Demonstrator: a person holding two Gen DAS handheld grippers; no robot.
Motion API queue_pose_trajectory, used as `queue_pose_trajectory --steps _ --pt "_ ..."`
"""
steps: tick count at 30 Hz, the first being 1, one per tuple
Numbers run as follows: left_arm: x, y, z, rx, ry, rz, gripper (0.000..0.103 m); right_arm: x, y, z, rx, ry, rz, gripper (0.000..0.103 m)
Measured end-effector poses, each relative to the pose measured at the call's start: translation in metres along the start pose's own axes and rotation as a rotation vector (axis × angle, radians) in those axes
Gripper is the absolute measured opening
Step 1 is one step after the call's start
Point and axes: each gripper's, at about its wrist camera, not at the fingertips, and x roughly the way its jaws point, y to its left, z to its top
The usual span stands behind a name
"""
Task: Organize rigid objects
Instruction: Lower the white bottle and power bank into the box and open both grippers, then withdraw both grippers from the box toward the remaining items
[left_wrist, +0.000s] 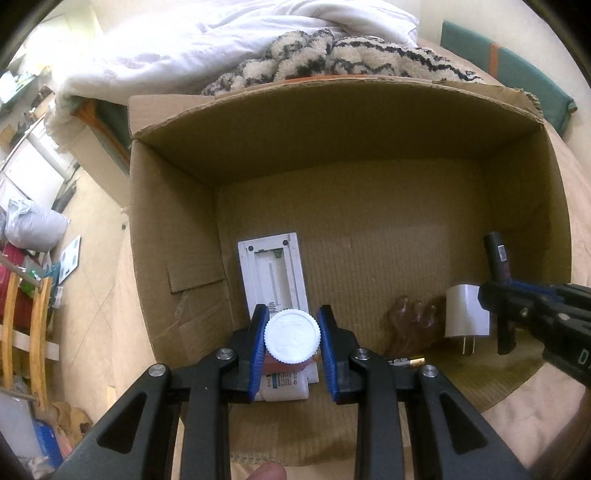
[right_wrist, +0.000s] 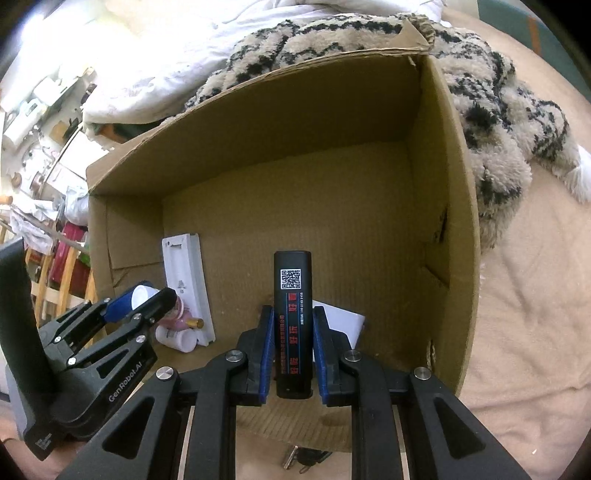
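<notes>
Two grippers are hanging over the cardboard box (left_wrist: 177, 206) for drop-off: left gripper (left_wrist: 291, 341) clamping white-capped bottle (left_wrist: 291, 336), right gripper (right_wrist: 293, 349) clamping black stick (right_wrist: 293, 317), beside white remote (left_wrist: 273, 273) at near left.

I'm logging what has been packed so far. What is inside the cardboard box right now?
On the cardboard box floor lie a white remote, a white charger plug and a small brown claw-like item. Whatever lies beneath the held bottle is mostly hidden.

White duvet (left_wrist: 221, 40), patterned fleece blanket (right_wrist: 480, 110), perhaps tiled floor (left_wrist: 92, 236)
</notes>
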Motion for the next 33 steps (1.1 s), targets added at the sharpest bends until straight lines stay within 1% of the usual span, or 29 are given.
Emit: queue_pose_trajectory --steps 4,7,8,9,10,11,12,13,14,15,16,17,18,20,23,24,27,33 --pt "-0.002 0.002 0.000 -0.016 -0.005 -0.005 0.024 -0.004 -0.002 0.003 0.021 -0.030 0.026 0.021" --pt "-0.007 0.002 0.001 -0.020 -0.021 -0.014 0.024 -0.012 0.001 0.007 0.018 -0.069 0.041 0.021" --pt "-0.008 0.002 0.001 -0.020 -0.025 -0.013 0.027 -0.016 0.001 0.007 0.018 -0.086 0.047 0.023" --pt "-0.011 0.001 0.000 -0.019 -0.031 -0.013 0.033 -0.020 0.002 0.008 0.019 -0.103 0.057 0.025" --pt "-0.014 0.001 0.000 -0.019 -0.041 -0.017 0.036 -0.023 0.002 0.009 0.018 -0.117 0.061 0.032" --pt "-0.017 0.001 0.000 -0.020 -0.051 -0.019 0.047 -0.027 0.002 0.010 0.019 -0.133 0.065 0.046" --pt "-0.020 0.001 0.001 -0.021 -0.058 -0.017 0.064 -0.031 0.002 0.010 0.024 -0.151 0.074 0.059" --pt "-0.024 0.001 0.001 -0.023 -0.067 -0.016 0.071 -0.036 0.002 0.011 0.029 -0.177 0.081 0.076" --pt "-0.029 0.002 0.001 -0.028 -0.083 -0.020 0.074 -0.041 0.001 0.011 0.030 -0.198 0.080 0.079" --pt "-0.033 0.001 0.001 -0.029 -0.093 -0.023 0.074 -0.044 0.001 0.012 0.028 -0.207 0.076 0.081" --pt "-0.036 0.001 0.001 -0.030 -0.102 -0.026 0.075 -0.047 0.002 0.012 0.026 -0.217 0.080 0.089" --pt "-0.039 0.001 0.002 -0.031 -0.110 -0.028 0.078 -0.049 0.001 0.012 0.031 -0.232 0.094 0.103" --pt "-0.042 0.002 0.002 -0.037 -0.118 -0.030 0.084 -0.052 0.000 0.012 0.036 -0.248 0.104 0.103" --pt "-0.046 0.005 0.003 -0.050 -0.129 -0.034 0.087 -0.057 0.000 0.012 0.036 -0.280 0.106 0.103" --pt "-0.048 0.008 0.001 -0.067 -0.127 -0.031 0.087 -0.058 0.002 0.013 0.024 -0.285 0.094 0.103" --pt "-0.048 0.009 0.001 -0.118 -0.098 -0.012 0.087 -0.057 0.002 0.013 0.025 -0.282 0.093 0.103" --pt "-0.047 0.012 0.000 -0.129 -0.085 -0.006 0.087 -0.056 0.003 0.013 0.022 -0.271 0.089 0.103" --pt "-0.052 0.016 0.003 -0.144 -0.079 0.000 0.087 -0.060 0.002 0.011 0.019 -0.279 0.089 0.103"
